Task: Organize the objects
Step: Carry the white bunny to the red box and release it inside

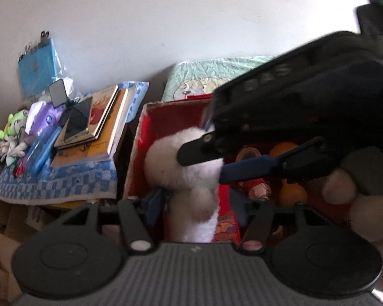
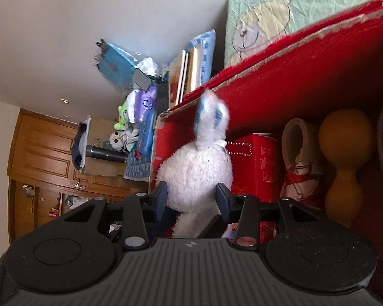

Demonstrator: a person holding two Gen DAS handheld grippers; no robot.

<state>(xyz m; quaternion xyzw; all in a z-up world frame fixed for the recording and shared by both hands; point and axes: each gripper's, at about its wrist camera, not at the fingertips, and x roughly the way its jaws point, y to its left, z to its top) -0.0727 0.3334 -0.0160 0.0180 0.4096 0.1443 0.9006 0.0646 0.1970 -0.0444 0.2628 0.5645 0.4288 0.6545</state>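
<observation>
Left wrist view: left gripper point(image 1: 196, 201) at 6 o'clock, jaws spread either side of the white plush rabbit point(image 1: 181, 163); contact cannot be confirmed. The rabbit sits in the left end of the red box point(image 1: 140, 148). The right gripper point(image 1: 212, 163) enters from 3 o'clock; its black finger lies across the rabbit's head and its blue finger meets the head's right side. Orange gourd point(image 1: 292, 193) lies in the box at 3 o'clock. At 9 o'clock, a stack of books point(image 1: 99, 132) with a phone point(image 1: 78, 121) on top rests on a blue checked cloth point(image 1: 58, 178).

Right wrist view: right gripper point(image 2: 191, 199), jaws pressed against both sides of the white plush rabbit point(image 2: 196, 170), grasping it. Rabbit ears point to 12 o'clock. In the red box point(image 2: 293, 81), toward 3 o'clock: a small red carton point(image 2: 258, 163), a rolled paper tied with red string point(image 2: 301, 158), the orange gourd point(image 2: 344, 158). Wooden door point(image 2: 43, 153) at 9 o'clock.
</observation>
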